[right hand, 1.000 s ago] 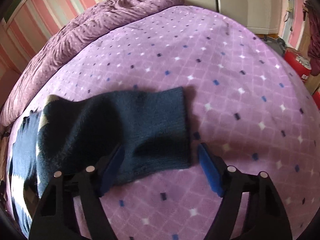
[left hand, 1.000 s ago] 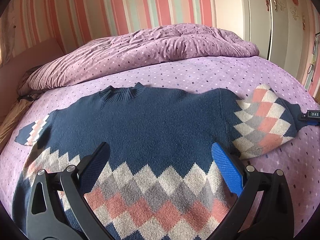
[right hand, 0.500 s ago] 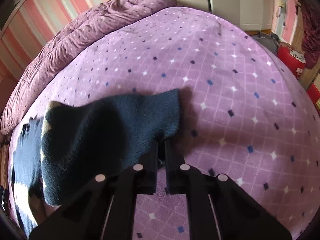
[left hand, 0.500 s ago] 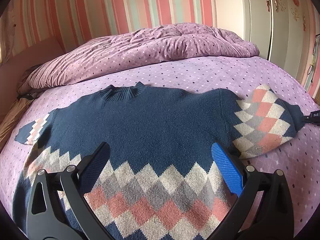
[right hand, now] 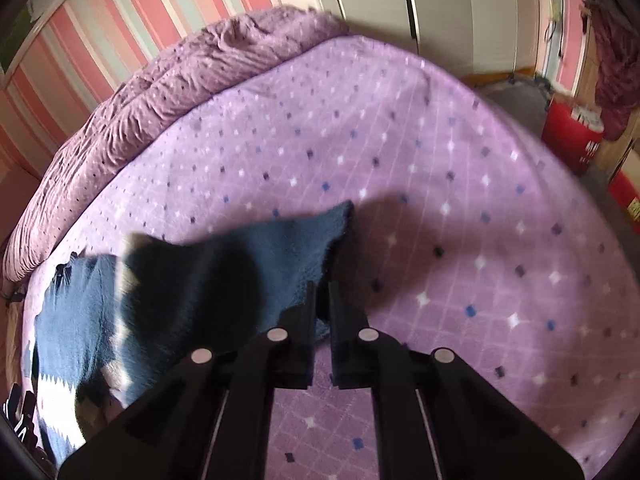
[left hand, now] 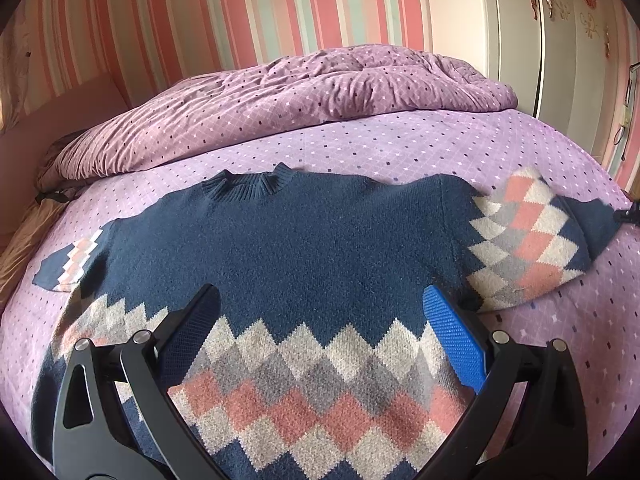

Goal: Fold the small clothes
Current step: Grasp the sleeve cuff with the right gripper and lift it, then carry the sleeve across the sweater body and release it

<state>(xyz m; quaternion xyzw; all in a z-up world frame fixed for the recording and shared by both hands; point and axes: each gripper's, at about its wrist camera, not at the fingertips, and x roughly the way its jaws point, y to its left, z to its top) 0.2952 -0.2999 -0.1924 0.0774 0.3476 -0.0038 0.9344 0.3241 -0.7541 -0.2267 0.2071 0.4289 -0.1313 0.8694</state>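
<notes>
A small navy sweater with pink, grey and white diamonds lies flat on the purple bed, neck away from me. My left gripper is open and empty, hovering over the sweater's lower body. The sweater's right sleeve has a navy cuff. My right gripper is shut on the cuff's near corner and holds it lifted off the bed. The right gripper's tip shows at the right edge of the left wrist view. The left sleeve lies flat at the left.
A rumpled purple duvet is piled at the back of the bed. The dotted purple bedsheet stretches to the right. White wardrobe doors and a striped wall stand behind. A red container sits on the floor at the right.
My right gripper closed on the sleeve cuff and has lifted it off the bed, with the view now tilted up and blurred. The left gripper has stayed still and open.
</notes>
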